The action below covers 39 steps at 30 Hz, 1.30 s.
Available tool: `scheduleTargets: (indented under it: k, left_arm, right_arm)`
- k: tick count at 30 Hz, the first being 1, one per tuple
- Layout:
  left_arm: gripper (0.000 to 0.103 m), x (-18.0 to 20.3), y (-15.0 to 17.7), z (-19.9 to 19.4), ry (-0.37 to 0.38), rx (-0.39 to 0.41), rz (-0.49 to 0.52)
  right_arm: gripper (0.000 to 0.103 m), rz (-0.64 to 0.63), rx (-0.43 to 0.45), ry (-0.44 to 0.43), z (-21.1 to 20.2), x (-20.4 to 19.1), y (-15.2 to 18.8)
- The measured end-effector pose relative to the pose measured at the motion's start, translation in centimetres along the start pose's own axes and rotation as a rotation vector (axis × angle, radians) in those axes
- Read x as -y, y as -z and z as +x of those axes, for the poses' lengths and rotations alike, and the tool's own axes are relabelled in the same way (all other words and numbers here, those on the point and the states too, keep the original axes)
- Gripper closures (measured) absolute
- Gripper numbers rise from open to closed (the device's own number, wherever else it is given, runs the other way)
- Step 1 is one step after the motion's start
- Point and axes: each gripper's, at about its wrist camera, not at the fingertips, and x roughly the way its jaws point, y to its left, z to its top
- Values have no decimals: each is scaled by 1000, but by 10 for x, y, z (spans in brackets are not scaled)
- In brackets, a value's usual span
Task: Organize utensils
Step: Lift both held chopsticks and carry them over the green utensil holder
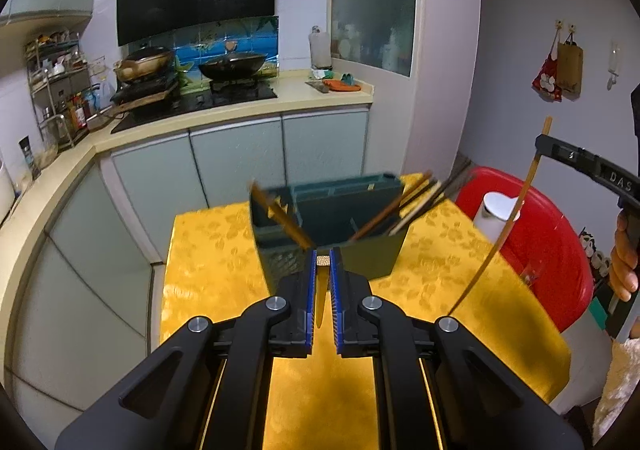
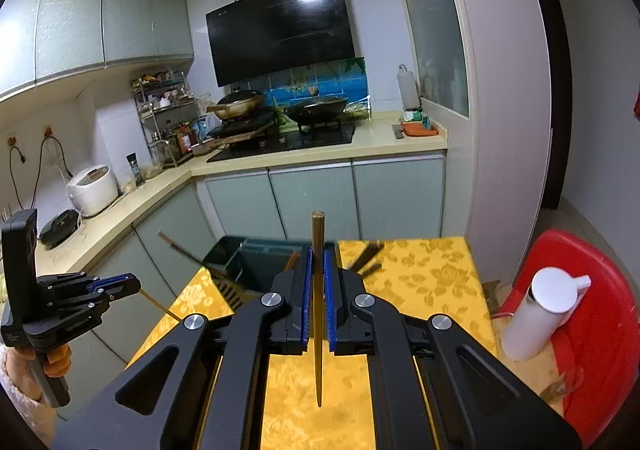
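While each tool clamped one chopstick above the yellow tabletop (image 2: 420,270), the left tool (image 1: 323,256) and right tool (image 2: 318,250) hung before the holder (image 1: 328,226); "DAS" marked the right tool's body.

- Your worktop (image 1: 208,274) wears a yellow floral cloth.
- On it, toward the far edge, stands a dark green utensil holder (image 1: 360,226) with chopsticks (image 1: 404,206) leaning out of its compartments.
- The kitchen counter (image 2: 376,146) behind carries a stove with two woks.
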Motion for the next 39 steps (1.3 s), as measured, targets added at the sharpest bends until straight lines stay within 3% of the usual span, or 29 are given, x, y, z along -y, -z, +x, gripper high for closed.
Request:
scheduleTargets:
  k: [9,21,27,39]
  left_arm:
    - [97,11,-52,6,-1,34,2]
    - [97,4,-98,27,-24,69,-53]
    - [97,-2,-100,56,-45,37,-84]
    - [97,-1,-71,96,-69,-38,-51]
  right_arm:
    - [96,14,33,36,21,0,-41]
    - [96,43,115,64,47,6,-85]
    - [96,51,112,58,70,1,-86]
    - [96,5,11,67,110,-13,-62]
